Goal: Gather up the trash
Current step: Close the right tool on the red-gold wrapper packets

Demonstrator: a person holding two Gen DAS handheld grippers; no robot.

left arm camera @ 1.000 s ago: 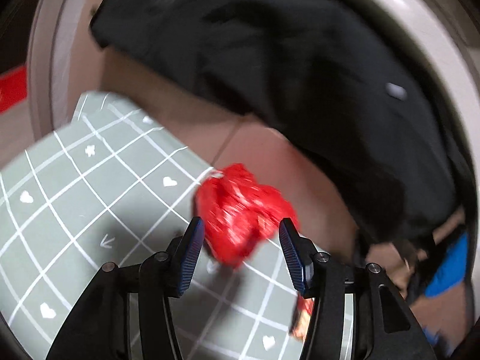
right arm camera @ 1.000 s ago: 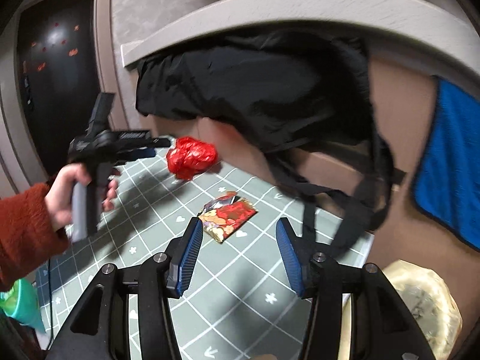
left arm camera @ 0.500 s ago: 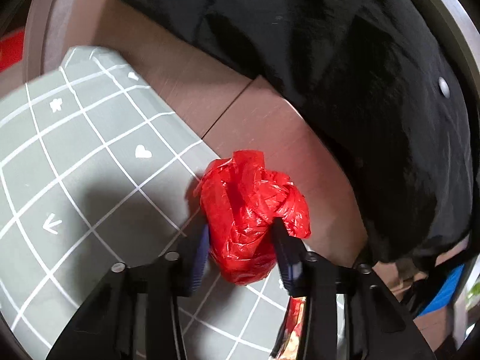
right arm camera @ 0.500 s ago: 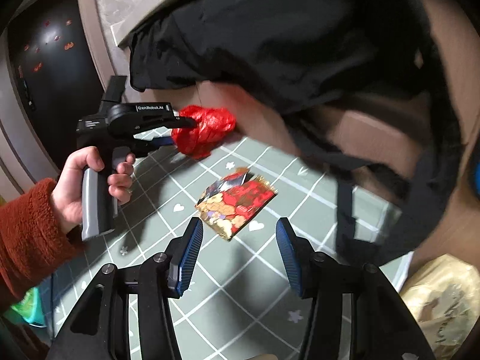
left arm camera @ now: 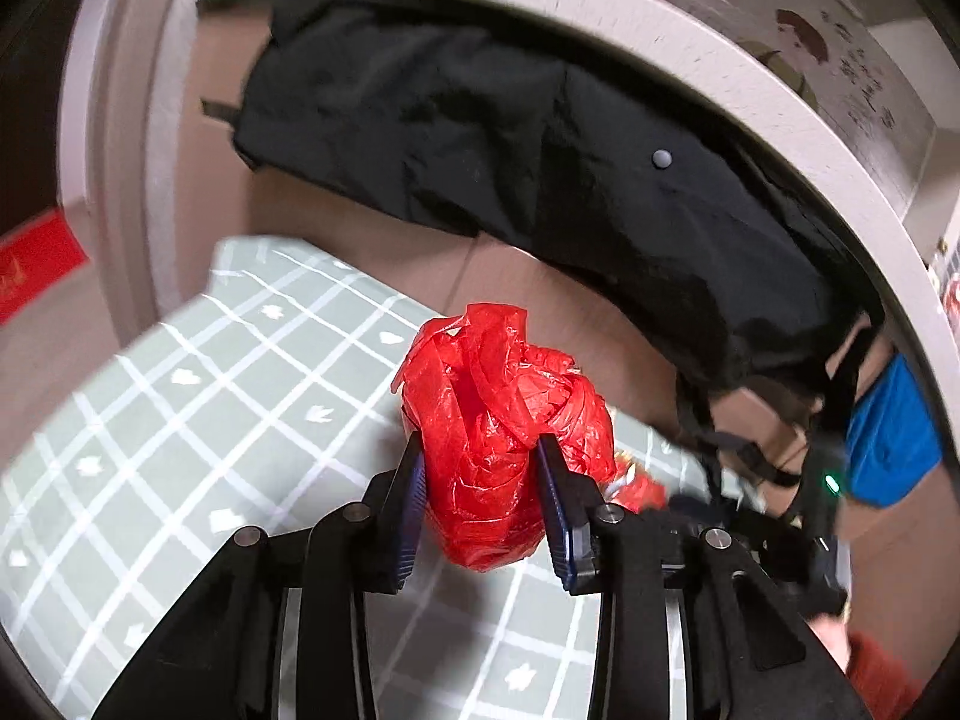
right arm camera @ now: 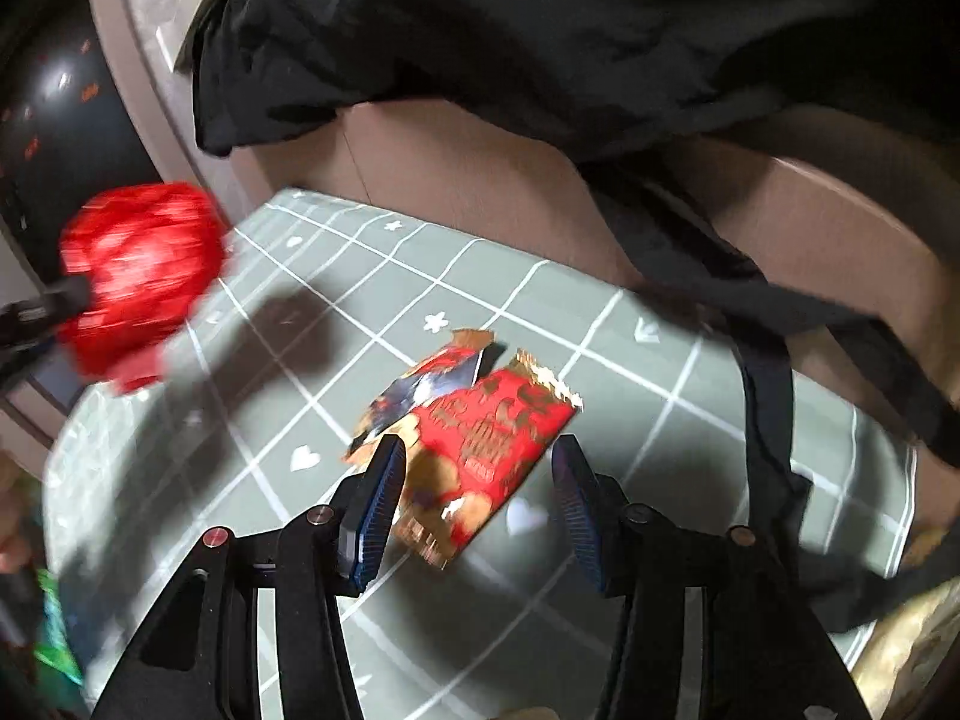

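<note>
A crumpled red plastic bag [left arm camera: 492, 384] hangs above the grey checked mat [left arm camera: 180, 420], between the blue pads of my left gripper [left arm camera: 479, 447]. The jaws are still closing and the pads press into its sides. In the right wrist view the same bag [right arm camera: 141, 276] shows blurred at the far left, off the mat. A red and gold snack wrapper [right arm camera: 492, 414] lies flat on the mat [right arm camera: 660, 480]. My right gripper [right arm camera: 475, 450] stands open just above it, one finger on each side, without touching it.
A black bag with straps [left arm camera: 540, 150] hangs over the brown wall behind the mat, and its straps [right arm camera: 762, 420] reach the mat's right side. A blue cloth [left arm camera: 888, 438] is at the right. A yellowish sack [right arm camera: 912, 630] sits at the lower right.
My left gripper closed on the red bag and lifted it off the mat, away to the left. My right gripper came down until the wrapper sits between its open fingers.
</note>
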